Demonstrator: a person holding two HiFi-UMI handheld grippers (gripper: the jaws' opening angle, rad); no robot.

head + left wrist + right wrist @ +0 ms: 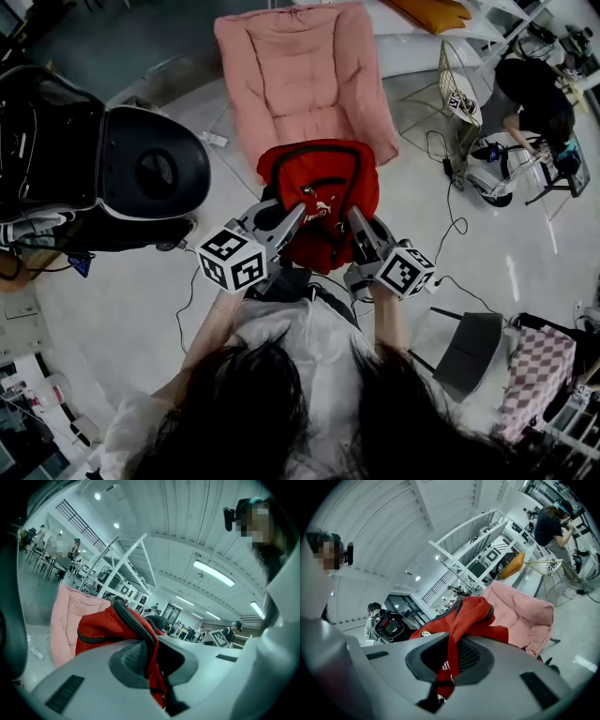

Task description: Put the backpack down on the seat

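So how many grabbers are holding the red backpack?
2. The left gripper is shut on the left side of the red backpack. The right gripper is shut on its right side. Both hold it near the pink seat.

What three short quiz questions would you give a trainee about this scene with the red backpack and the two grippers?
1. True or false: the left gripper is open and empty.
2. The seat is: A pink, B blue, C green?
3. How many grippers grip the backpack?
Key: 1 false, it is shut on the backpack; 2 A; 3 two, since the right gripper is shut on it too.
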